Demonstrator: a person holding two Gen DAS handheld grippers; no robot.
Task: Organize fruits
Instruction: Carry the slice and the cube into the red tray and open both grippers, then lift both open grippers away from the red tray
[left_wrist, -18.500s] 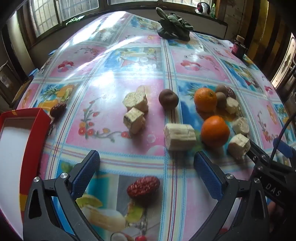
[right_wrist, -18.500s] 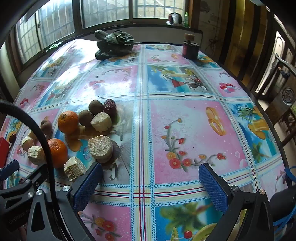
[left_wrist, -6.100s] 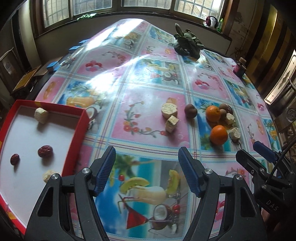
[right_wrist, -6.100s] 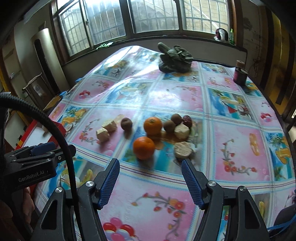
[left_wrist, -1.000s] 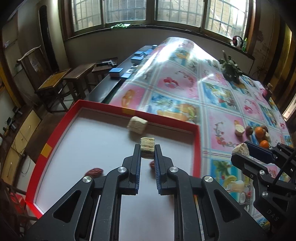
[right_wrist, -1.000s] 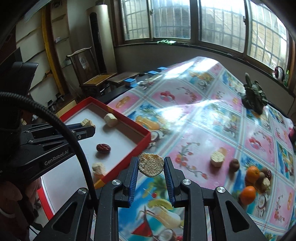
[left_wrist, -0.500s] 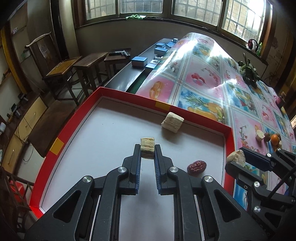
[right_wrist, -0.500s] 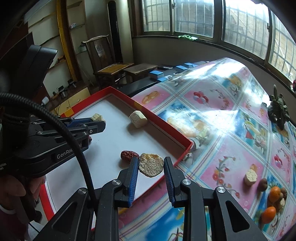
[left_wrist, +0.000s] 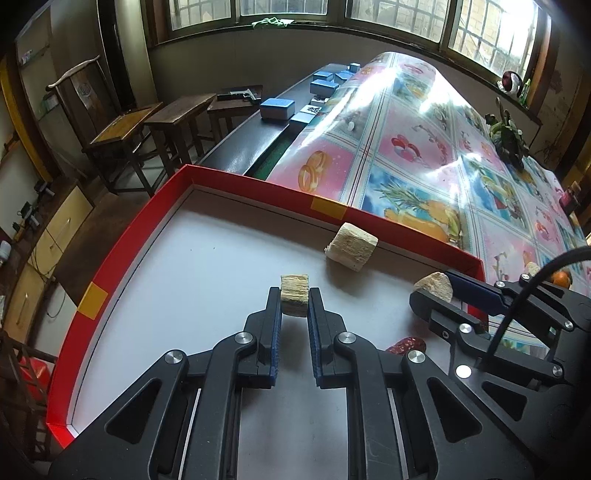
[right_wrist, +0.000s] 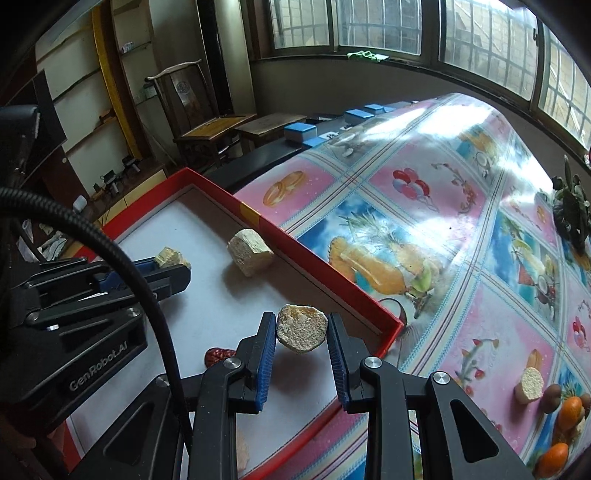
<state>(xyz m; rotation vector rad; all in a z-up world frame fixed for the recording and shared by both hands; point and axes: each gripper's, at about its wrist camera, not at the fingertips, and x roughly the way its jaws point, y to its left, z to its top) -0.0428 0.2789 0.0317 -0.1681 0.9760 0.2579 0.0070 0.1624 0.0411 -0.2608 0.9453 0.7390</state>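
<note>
Currently both tools are loaded and over the red tray (left_wrist: 122, 251). Left tool (left_wrist: 294, 301) is pinching a small square fibrous chunk (left_wrist: 294, 298) between its blue pads, above the white tray floor near the middle. Right tool (right_wrist: 301, 334) is clamped on a rounder pale chunk (right_wrist: 301, 328), held over the tray's right end close to the red wall (right_wrist: 332, 280); in the left wrist view the same piece shows at the tip of the right tool (left_wrist: 434, 287).

Already lying in the tray: one larger pale block (left_wrist: 351, 246) up against the far wall, and a red date (right_wrist: 218, 356) on the floor just left of the right tool, partly hidden by it.

Out on the table (right_wrist: 461, 229) with the fruit-print cloth, far right: another pale chunk (right_wrist: 530, 384), a brown round fruit (right_wrist: 552, 397) beside it, and two oranges (right_wrist: 554, 456), well apart from the tray.
</note>
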